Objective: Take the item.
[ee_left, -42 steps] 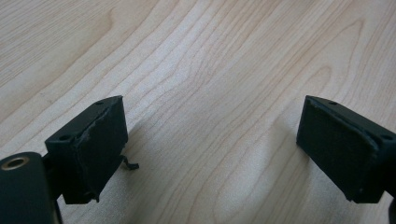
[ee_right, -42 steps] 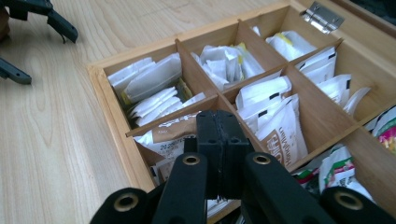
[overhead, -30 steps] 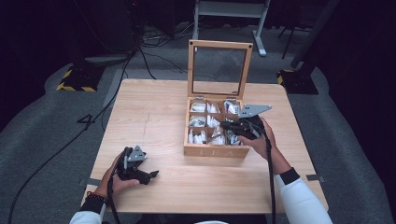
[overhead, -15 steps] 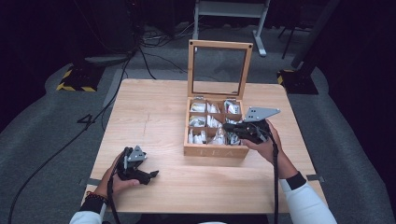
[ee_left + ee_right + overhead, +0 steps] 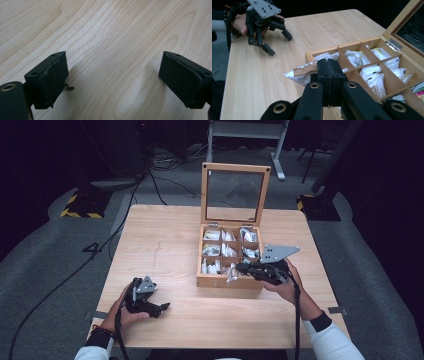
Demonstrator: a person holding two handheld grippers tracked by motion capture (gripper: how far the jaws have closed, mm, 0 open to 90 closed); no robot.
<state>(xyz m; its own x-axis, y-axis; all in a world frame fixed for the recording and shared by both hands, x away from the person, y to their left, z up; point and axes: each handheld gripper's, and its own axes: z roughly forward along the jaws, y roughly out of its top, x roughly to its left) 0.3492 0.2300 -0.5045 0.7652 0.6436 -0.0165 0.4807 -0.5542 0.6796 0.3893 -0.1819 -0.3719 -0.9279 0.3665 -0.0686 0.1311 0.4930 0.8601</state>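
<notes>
Your right gripper [image 5: 328, 75] has its jaws clamped on a thin white-and-brown paper sachet [image 5: 300, 73], which hangs over the front wall of the open wooden compartment box with the glass lid [image 5: 227, 281]. Keep that pinch firm and carry the sachet level until it clears the rim, so its loose end does not snag the white packets [image 5: 372, 75] in the compartments. How much of the sachet sits between the pads is hard to judge. Your left gripper [image 5: 147, 301] rests on the pale wooden table [image 5: 165, 245], jaws apart and empty; leave it there.
</notes>
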